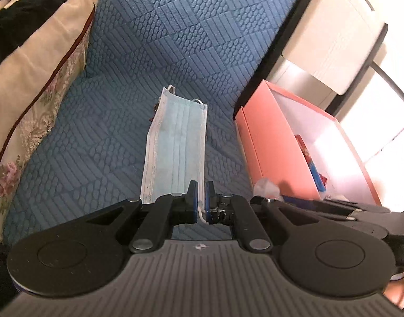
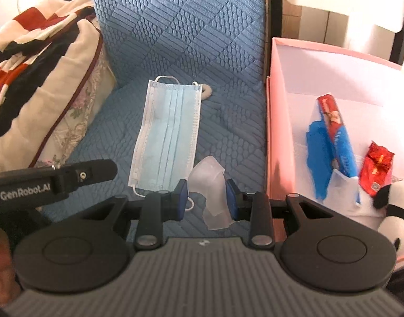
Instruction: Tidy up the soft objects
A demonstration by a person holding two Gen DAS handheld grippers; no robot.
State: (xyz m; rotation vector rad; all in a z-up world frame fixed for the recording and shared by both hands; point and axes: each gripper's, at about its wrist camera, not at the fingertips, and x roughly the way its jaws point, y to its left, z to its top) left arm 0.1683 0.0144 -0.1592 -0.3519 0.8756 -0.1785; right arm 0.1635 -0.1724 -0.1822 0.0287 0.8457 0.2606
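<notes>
Your left gripper had its jaws drawn nearly together over the near right corner of the face mask, the white ear loop running between them; whether they actually pinched it could not be told. Your right gripper had its jaws apart, one on either side of a crumpled piece of translucent plastic lying on the seat, touching neither pad clearly.

The mask, pale blue, pleated and rectangular, lay flat and lengthwise on the sofa seat, with the plastic just beside its near right corner. A small beige ring-shaped item sat at the mask's far right corner. To the left, a floral cushion with dark red piping leaned near the mask, a red, black and cream patterned cloth draped on it. To the right, a pink cardboard box stood against the seat edge, holding a red-and-blue tube, a red foil packet and a black-and-white plush toy.

The sofa cover was blue quilted fabric, embossed in squares of ovals and ribs. Beyond the box stood pale furniture in bright light.
</notes>
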